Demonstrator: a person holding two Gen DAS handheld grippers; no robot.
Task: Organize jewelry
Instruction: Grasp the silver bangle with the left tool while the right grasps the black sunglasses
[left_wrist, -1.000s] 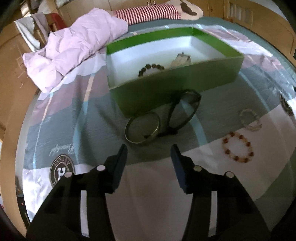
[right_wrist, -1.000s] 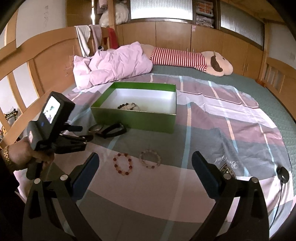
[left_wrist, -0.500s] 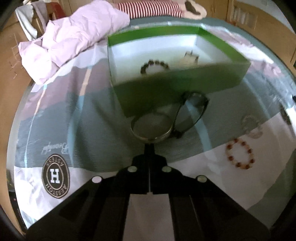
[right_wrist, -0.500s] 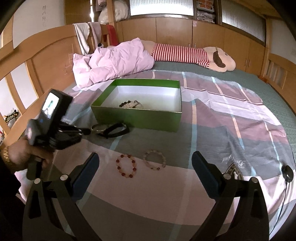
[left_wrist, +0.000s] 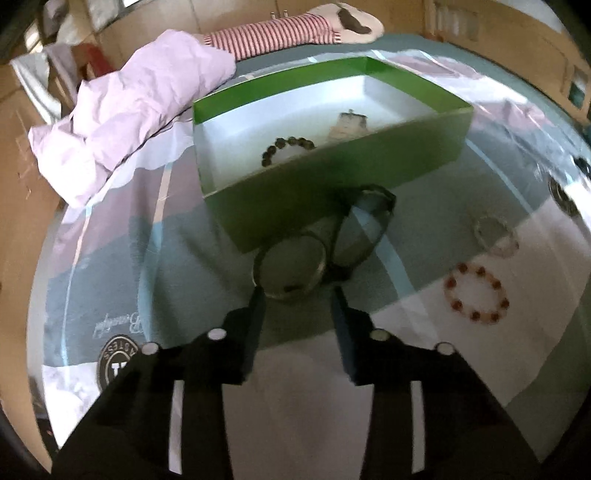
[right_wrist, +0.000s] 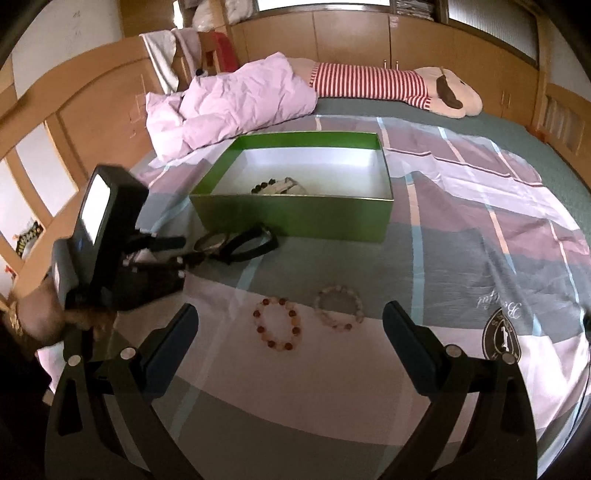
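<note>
A green box stands on the bed with a dark bead bracelet and a pale piece inside. A metal bangle and a black loop lie against its front wall. My left gripper is open, its fingertips on either side of the bangle's near edge. A red bead bracelet and a pale bead bracelet lie to the right. My right gripper is wide open and empty above these two.
A crumpled pink quilt and a striped plush toy lie at the head of the bed. A wooden bed rail runs along the left. The patterned bedspread stretches to the right.
My left gripper shut half a second ago and has opened again, closer to the bangle. My right gripper has come a little nearer the two bead bracelets.
</note>
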